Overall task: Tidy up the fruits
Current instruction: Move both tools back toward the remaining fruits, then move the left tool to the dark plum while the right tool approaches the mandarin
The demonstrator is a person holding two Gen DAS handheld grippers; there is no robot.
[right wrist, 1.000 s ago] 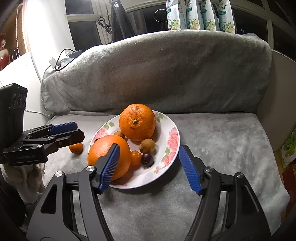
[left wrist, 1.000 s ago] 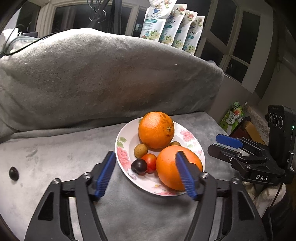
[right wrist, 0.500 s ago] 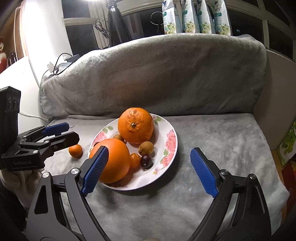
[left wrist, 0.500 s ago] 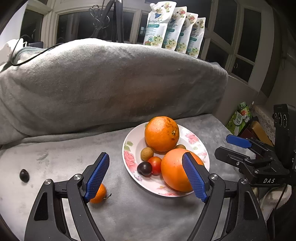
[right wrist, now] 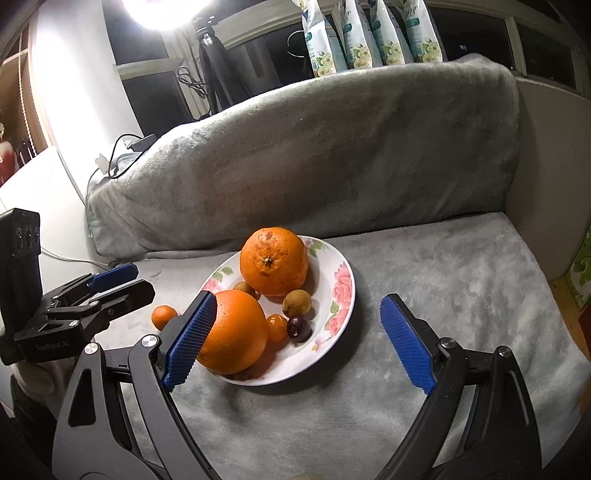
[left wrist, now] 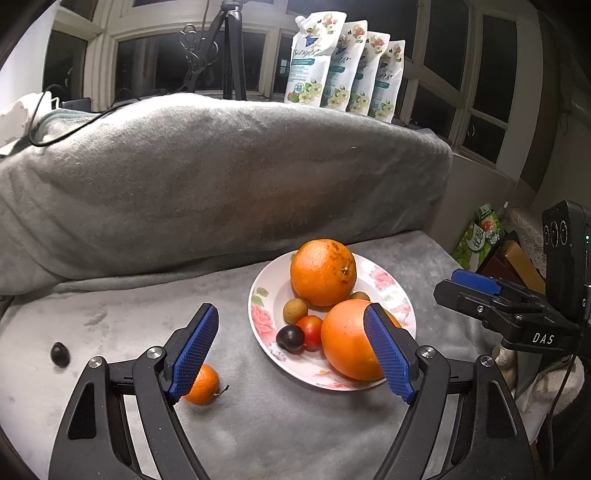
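A white flowered plate (left wrist: 264,295) (right wrist: 341,288) on the grey blanket holds two large oranges (left wrist: 323,271) (right wrist: 236,332), small brown fruits (left wrist: 294,309), a red tomato (left wrist: 312,328) and a dark plum (left wrist: 290,338) (right wrist: 299,326). A small mandarin (left wrist: 203,386) (right wrist: 163,316) lies on the blanket left of the plate, partly behind my left finger. A small dark fruit (left wrist: 60,353) lies further left. My left gripper (left wrist: 291,354) is open and empty, above the blanket in front of the plate. My right gripper (right wrist: 299,339) is open and empty, near the plate's front.
The blanket-covered sofa back (left wrist: 221,166) rises behind the plate. Pouches (left wrist: 343,85) and a tripod (left wrist: 231,55) stand on the window sill behind it. Boxes (left wrist: 517,258) sit off the seat's right edge. A bright lamp (right wrist: 166,11) shines at upper left.
Both grippers have drawn back from the plate and opened a bit wider. The mandarin on the blanket came into the left wrist view beside the left finger.
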